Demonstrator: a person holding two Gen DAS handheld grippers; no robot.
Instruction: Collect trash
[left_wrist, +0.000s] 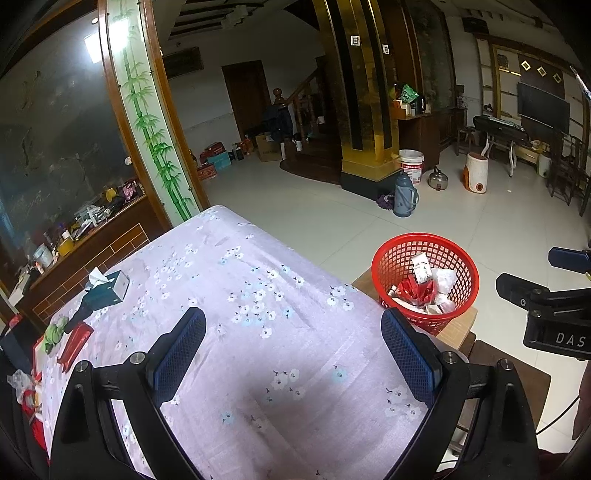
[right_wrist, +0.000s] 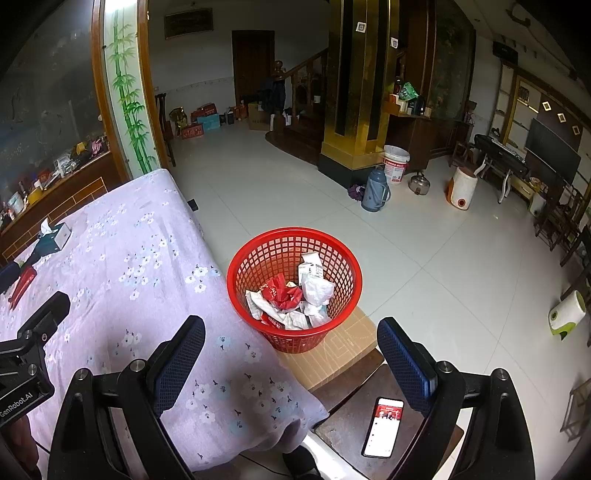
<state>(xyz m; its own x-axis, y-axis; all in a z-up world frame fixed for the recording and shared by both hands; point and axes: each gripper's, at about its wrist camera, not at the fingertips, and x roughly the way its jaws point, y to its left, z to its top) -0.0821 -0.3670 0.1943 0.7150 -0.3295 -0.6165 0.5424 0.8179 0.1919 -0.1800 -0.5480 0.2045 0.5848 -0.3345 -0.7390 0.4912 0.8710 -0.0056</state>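
Observation:
A red mesh basket (left_wrist: 391, 258) (right_wrist: 258, 254) stands on a cardboard box (right_wrist: 332, 350) beside the table's right corner. It holds crumpled white paper (right_wrist: 316, 290), a red wrapper (right_wrist: 282, 293) and a small white carton (right_wrist: 310, 267). My left gripper (left_wrist: 293, 332) is open and empty, above the lilac flowered tablecloth (left_wrist: 240, 295). My right gripper (right_wrist: 291, 341) is open and empty, above the table corner and just short of the basket. It also shows at the right edge of the left wrist view (left_wrist: 535, 280).
A tissue box (left_wrist: 107, 288), a red packet (left_wrist: 75, 343) and a green toy (left_wrist: 55, 334) lie at the table's far left. A lit phone (right_wrist: 384, 426) lies on a dark stool below the box. A thermos (right_wrist: 373, 192), bucket and kettle stand on the tiled floor.

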